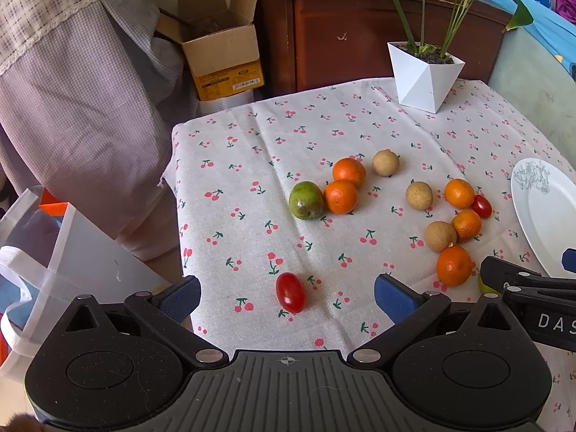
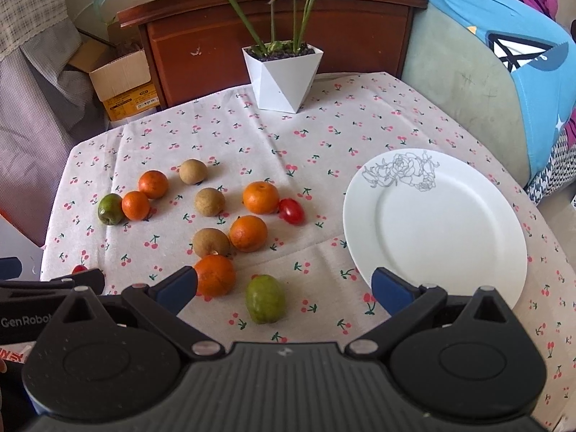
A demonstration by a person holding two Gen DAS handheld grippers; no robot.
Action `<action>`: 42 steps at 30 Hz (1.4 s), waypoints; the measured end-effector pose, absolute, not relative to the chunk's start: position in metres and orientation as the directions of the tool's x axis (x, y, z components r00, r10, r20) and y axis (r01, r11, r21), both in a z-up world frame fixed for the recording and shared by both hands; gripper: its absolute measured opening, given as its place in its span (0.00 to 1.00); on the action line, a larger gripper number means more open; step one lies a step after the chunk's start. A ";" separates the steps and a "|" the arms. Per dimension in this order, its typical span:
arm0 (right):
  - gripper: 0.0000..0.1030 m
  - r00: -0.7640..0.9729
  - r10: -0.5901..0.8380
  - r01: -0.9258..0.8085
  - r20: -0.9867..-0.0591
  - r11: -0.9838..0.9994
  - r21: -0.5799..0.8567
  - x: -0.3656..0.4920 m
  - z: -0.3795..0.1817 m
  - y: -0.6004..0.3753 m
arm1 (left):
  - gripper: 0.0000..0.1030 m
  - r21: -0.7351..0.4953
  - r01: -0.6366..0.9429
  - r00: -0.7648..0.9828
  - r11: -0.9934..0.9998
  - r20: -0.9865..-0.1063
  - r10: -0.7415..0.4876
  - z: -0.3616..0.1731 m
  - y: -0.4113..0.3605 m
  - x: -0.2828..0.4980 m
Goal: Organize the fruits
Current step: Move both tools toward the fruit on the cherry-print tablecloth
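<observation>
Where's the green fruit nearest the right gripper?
In the right wrist view the green fruit lies on the tablecloth between the open fingers of the right gripper, just right of an orange, left of the plate.

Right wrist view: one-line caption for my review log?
Open right gripper hovers over a green fruit, oranges and an empty white plate on the cherry-print tablecloth.

A cherry-print cloth (image 2: 324, 136) covers the surface. Left of the white plate (image 2: 435, 230) lie scattered fruits (image 2: 248, 234). Behind it stands a planter (image 2: 280, 79).
</observation>
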State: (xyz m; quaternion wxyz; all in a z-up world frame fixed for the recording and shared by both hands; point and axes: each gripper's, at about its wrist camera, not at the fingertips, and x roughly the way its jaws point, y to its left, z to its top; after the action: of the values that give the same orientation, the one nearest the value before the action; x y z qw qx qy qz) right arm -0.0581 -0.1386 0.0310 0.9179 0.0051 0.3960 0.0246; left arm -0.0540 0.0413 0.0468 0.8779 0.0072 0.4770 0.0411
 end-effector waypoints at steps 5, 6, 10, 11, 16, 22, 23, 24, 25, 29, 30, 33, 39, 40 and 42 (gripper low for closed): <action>0.99 0.684 0.058 -0.043 -0.728 0.998 0.039 -0.058 0.031 -0.138 | 0.99 0.054 -0.068 0.542 0.996 -0.836 0.082 0.047 0.042 -0.054; 0.99 0.683 0.059 -0.042 -0.728 0.998 0.041 -0.058 0.030 -0.138 | 0.99 0.055 -0.068 0.542 0.996 -0.836 0.083 0.047 0.042 -0.054; 0.99 0.684 0.059 -0.041 -0.727 0.998 0.042 -0.058 0.030 -0.138 | 0.99 0.055 -0.070 0.541 0.996 -0.836 0.085 0.047 0.042 -0.054; 0.99 0.684 0.059 -0.041 -0.727 0.998 0.042 -0.058 0.030 -0.138 | 0.99 0.056 -0.070 0.542 0.996 -0.836 0.085 0.047 0.042 -0.054; 0.99 0.683 0.061 -0.041 -0.728 0.998 0.045 -0.058 0.030 -0.137 | 0.99 0.056 -0.070 0.541 0.996 -0.837 0.085 0.047 0.043 -0.054; 0.99 0.680 0.070 -0.041 -0.730 0.997 0.058 -0.058 0.029 -0.138 | 0.99 0.061 -0.073 0.542 0.995 -0.836 0.091 0.047 0.043 -0.055; 0.99 0.680 0.071 -0.041 -0.730 0.997 0.059 -0.058 0.029 -0.138 | 0.99 0.061 -0.074 0.542 0.995 -0.835 0.091 0.047 0.042 -0.055; 0.99 0.680 0.071 -0.041 -0.729 0.997 0.059 -0.058 0.029 -0.138 | 0.99 0.061 -0.073 0.543 0.995 -0.835 0.091 0.047 0.043 -0.055; 0.99 0.681 0.071 -0.041 -0.729 0.997 0.059 -0.059 0.029 -0.138 | 0.99 0.061 -0.073 0.543 0.995 -0.835 0.091 0.047 0.042 -0.055; 0.99 0.680 0.074 -0.043 -0.729 0.997 0.061 -0.058 0.029 -0.139 | 0.99 0.064 -0.073 0.543 0.995 -0.834 0.094 0.048 0.042 -0.055; 0.99 0.680 0.075 -0.043 -0.729 0.997 0.063 -0.058 0.029 -0.139 | 0.99 0.059 -0.072 0.546 0.996 -0.833 0.089 0.049 0.042 -0.056; 0.99 0.685 0.100 -0.053 -0.722 0.995 0.089 -0.060 0.031 -0.142 | 1.00 0.025 -0.070 0.551 0.997 -0.832 0.060 0.050 0.045 -0.056; 0.99 0.697 0.169 -0.069 -0.697 0.983 0.170 -0.067 0.033 -0.169 | 0.99 0.018 -0.133 0.547 0.991 -0.832 0.088 0.048 0.063 -0.056; 0.99 0.695 0.179 -0.066 -0.697 0.980 0.186 -0.068 0.032 -0.176 | 0.99 0.007 -0.141 0.546 0.990 -0.834 0.084 0.047 0.066 -0.057; 0.98 0.692 0.203 -0.061 -0.692 0.972 0.225 -0.072 0.029 -0.188 | 0.99 -0.007 -0.143 0.536 0.990 -0.841 0.072 0.044 0.070 -0.058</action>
State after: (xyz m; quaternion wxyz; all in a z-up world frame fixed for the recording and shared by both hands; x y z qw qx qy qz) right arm -0.0717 -0.1884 0.0289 0.9152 0.0926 0.3855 0.0721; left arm -0.0580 0.0695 0.0438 0.8757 -0.0374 0.4775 0.0614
